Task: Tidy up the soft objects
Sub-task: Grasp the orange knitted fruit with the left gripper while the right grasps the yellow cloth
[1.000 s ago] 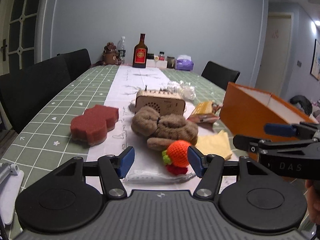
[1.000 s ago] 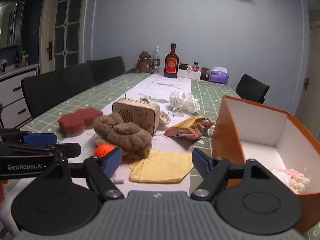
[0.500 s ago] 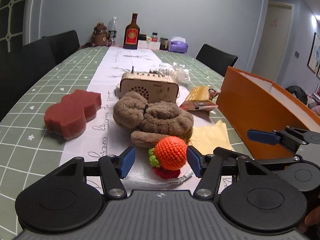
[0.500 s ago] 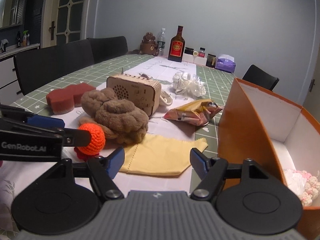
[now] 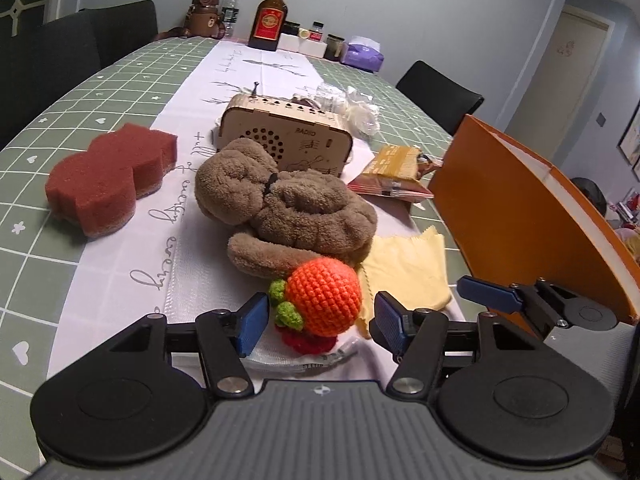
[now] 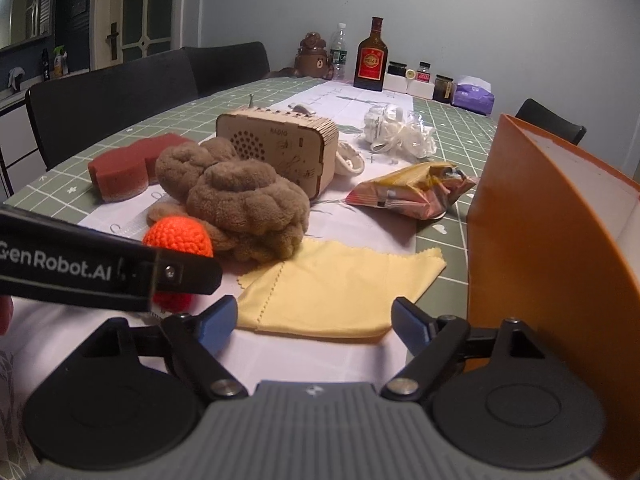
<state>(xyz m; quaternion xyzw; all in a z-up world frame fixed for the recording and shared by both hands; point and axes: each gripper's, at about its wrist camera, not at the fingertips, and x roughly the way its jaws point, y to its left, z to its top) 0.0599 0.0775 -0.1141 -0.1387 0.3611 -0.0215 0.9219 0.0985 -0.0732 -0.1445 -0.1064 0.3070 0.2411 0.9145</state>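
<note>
Left black two-finger gripper with blue pads (image 5: 318,322): angled downward, jaws parted, pads clear on both sides. Right black two-finger gripper with blue pads (image 6: 310,322): angled downward, jaws spread wide, just opened further, nothing pressed between the pads. Left gripper's finger crossing the right wrist view at lower left.

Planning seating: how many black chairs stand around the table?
3: two along the far left side, one on the right past the orange box. Others may be out of view.

Black left claw (image 5: 318,318), blue pads, silver screws, white GenRobot.AI lettering
</note>
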